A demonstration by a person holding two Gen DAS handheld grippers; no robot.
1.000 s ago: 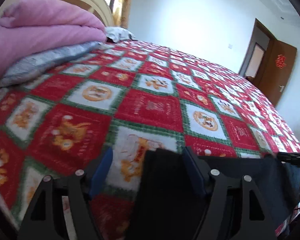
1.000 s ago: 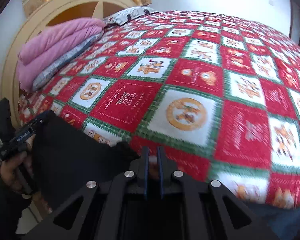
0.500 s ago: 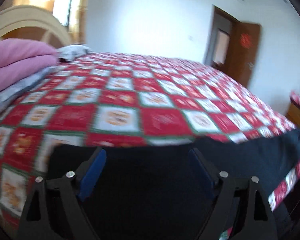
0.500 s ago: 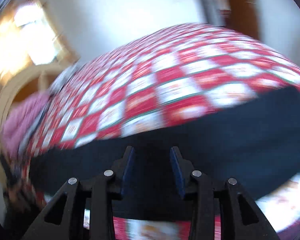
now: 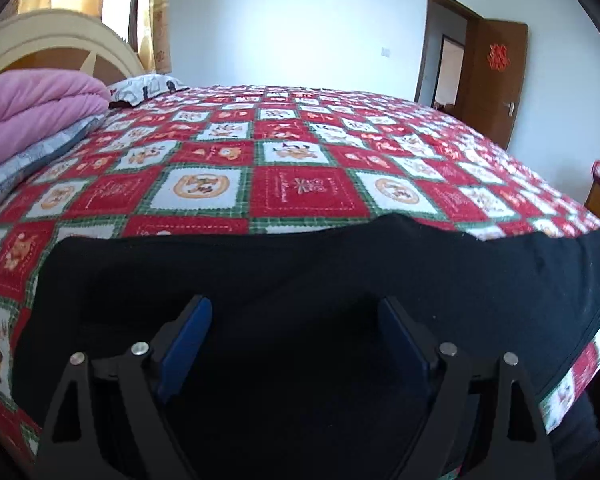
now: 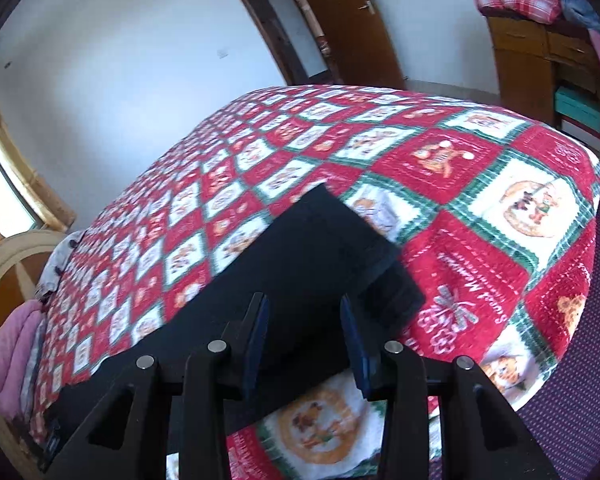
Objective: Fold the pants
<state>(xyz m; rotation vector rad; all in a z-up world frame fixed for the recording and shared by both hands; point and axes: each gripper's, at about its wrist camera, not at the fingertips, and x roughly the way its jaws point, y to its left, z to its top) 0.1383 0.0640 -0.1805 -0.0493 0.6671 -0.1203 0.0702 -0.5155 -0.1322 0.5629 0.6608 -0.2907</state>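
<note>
Black pants (image 5: 340, 272) lie stretched flat along the near edge of the red patchwork bedspread (image 5: 300, 184). My left gripper (image 5: 295, 306) hovers over their left part, jaws opening wide; the cloth lies under and between the blue pads (image 5: 188, 332), which do not press on it. In the right wrist view the pants (image 6: 300, 248) run diagonally and end in a squared leg end on the right. My right gripper (image 6: 303, 302) stands open just above that end, with nothing pinched.
A folded pink blanket (image 5: 32, 104) and a pillow (image 5: 144, 88) lie by the headboard on the left. A brown door (image 5: 496, 76) stands open beyond the bed. A wooden cabinet (image 6: 532, 60) and purple floor (image 6: 580, 360) lie past the bed's right corner.
The right gripper let go of the cloth, opened and swung far right along the pants to the leg end. The left gripper opened wider and shifted. The pants now lie spread flat.
</note>
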